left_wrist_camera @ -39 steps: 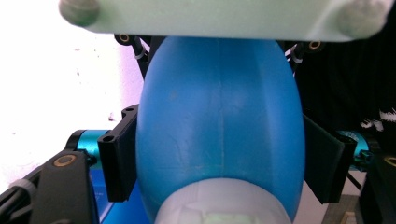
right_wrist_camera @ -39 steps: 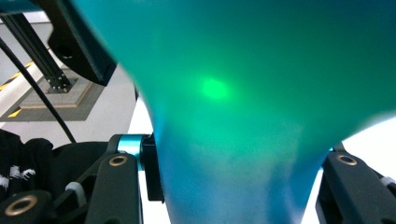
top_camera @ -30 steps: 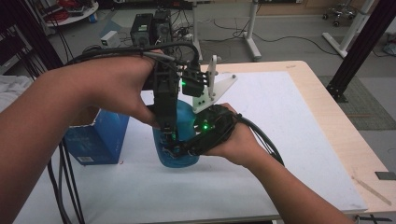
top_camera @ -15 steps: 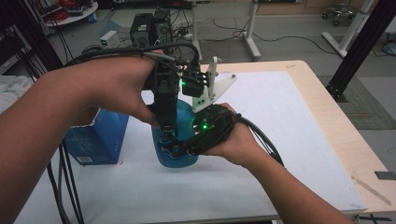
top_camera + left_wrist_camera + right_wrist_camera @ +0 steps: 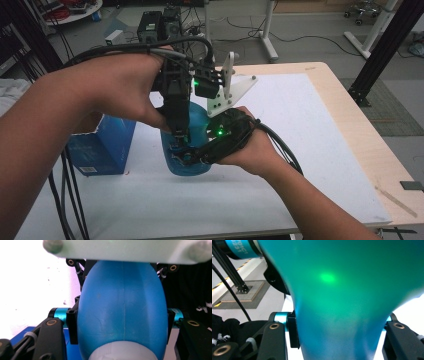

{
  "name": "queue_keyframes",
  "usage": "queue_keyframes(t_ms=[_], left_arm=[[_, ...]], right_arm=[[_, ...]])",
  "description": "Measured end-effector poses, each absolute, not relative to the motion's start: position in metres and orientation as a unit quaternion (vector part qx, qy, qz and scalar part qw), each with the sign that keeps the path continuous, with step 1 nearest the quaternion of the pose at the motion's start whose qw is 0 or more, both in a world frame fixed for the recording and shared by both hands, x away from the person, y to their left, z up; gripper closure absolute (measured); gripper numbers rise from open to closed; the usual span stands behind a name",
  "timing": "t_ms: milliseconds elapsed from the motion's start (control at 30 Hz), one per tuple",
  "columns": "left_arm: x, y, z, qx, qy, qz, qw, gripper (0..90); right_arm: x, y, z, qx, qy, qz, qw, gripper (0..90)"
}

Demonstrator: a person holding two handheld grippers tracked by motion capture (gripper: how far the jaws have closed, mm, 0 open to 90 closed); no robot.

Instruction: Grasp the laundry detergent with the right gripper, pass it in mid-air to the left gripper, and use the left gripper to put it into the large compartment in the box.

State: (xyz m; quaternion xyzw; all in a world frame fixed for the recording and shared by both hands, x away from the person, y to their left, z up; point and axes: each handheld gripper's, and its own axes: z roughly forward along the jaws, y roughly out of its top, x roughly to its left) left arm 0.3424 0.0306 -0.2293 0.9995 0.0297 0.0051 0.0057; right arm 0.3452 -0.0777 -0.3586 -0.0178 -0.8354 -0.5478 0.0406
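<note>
Nothing has shifted on the white mat (image 5: 310, 150) since the earlier frame, except my left gripper's (image 5: 178, 132) jaws have just been closing on the blue bottle (image 5: 192, 150). It reaches down from above, clamping it. My right gripper (image 5: 192, 156) lies level, pinching it from the side.
</note>
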Motion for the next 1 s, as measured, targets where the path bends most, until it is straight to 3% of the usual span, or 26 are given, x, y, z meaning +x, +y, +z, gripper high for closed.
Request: queue_keyframes(t_ms=[67,100,233,433,467,667,700,733,1000], left_arm=[[0.343,0.031,-0.228,0.999,0.033,0.001,0.009,39.0],[0.343,0.032,-0.226,0.999,0.036,-0.002,0.013,39.0],[0.344,0.035,-0.224,0.999,0.042,-0.003,0.009,38.9],[0.346,0.041,-0.223,0.999,0.053,-0.002,0.000,38.9],[0.347,0.042,-0.223,0.998,0.055,-0.002,-0.001,38.8],[0.351,0.052,-0.219,0.997,0.073,-0.002,-0.006,38.8],[0.352,0.054,-0.218,0.997,0.078,-0.003,-0.007,38.8],[0.353,0.055,-0.216,0.997,0.081,-0.004,-0.007,38.8],[0.362,0.073,-0.193,0.992,0.124,-0.001,-0.007,38.7]], right_arm=[[0.344,-0.080,-0.357,-0.019,-0.835,-0.548,0.043,42.8],[0.344,-0.081,-0.356,-0.018,-0.838,-0.542,0.052,33.5],[0.343,-0.089,-0.356,-0.034,-0.849,-0.525,0.046,22.6],[0.344,-0.108,-0.348,-0.036,-0.852,-0.521,0.037,20.7],[0.344,-0.116,-0.344,-0.038,-0.855,-0.517,0.028,12.3],[0.347,-0.131,-0.337,-0.050,-0.871,-0.489,0.008,12.2],[0.347,-0.134,-0.335,-0.052,-0.873,-0.484,0.004,9.6],[0.348,-0.136,-0.334,-0.058,-0.876,-0.479,-0.005,0.9],[0.355,-0.155,-0.312,-0.064,-0.904,-0.421,-0.029,0.7]])
